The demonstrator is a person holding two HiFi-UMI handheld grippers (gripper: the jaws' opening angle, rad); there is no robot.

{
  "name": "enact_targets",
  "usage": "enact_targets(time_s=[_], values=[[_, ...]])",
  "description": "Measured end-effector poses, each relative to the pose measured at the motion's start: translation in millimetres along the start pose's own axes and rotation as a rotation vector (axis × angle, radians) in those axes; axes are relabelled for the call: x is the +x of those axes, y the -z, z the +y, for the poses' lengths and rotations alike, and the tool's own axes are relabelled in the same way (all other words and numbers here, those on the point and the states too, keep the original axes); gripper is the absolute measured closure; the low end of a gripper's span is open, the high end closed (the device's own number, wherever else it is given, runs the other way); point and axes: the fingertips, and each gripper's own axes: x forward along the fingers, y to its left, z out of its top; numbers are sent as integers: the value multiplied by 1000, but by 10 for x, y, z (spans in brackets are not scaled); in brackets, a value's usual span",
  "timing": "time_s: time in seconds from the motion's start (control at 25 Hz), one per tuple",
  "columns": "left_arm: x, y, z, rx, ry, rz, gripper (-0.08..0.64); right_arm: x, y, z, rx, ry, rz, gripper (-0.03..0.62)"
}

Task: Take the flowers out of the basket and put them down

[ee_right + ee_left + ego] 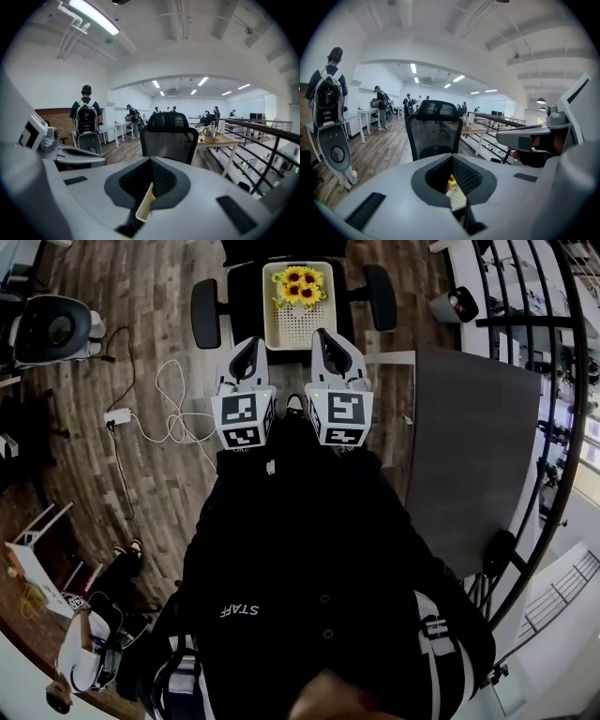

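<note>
Fingers of your left gripper met at their tips and clamped nothing, and those of your right gripper stood the same way. The slit behind each pair of dark pads showed only what lay beyond and below: a scrap of yellow bloom and perforated white wall on the left, a cream rim on the right. In the head view you held both tools side by side close to your chest, level and parallel, aimed at the office chair. This was probably a squared-up stance with the target centred between them, and closed tips suit tools that carry nothing. The sunflowers lay in the white perforated basket, bunched at its far end, and the basket sat on the chair seat. That placement kept the bunch raised off the wood floor and within an easy forward reach. The end the task names was therefore not shown. Any grasp would likely need the tips parted and brought down over the bare near half of the basket toward the stems. The grey table at your right looked like one possible place to set the bunch.
</note>
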Motion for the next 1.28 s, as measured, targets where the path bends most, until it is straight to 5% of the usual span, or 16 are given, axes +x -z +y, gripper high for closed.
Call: enact_targets(time_s=[0.4, 0.72, 1.28], values=[[949, 1242, 445, 13, 7, 127, 558, 1108, 1443, -61, 30, -20, 138, 578], [1703, 2266, 735, -68, -11, 171, 558, 1817, 2666, -198, 44, -12, 219, 578], [2536, 2956, 972, -95, 8, 230, 558, 2771, 3540, -451, 86, -9, 315, 578]])
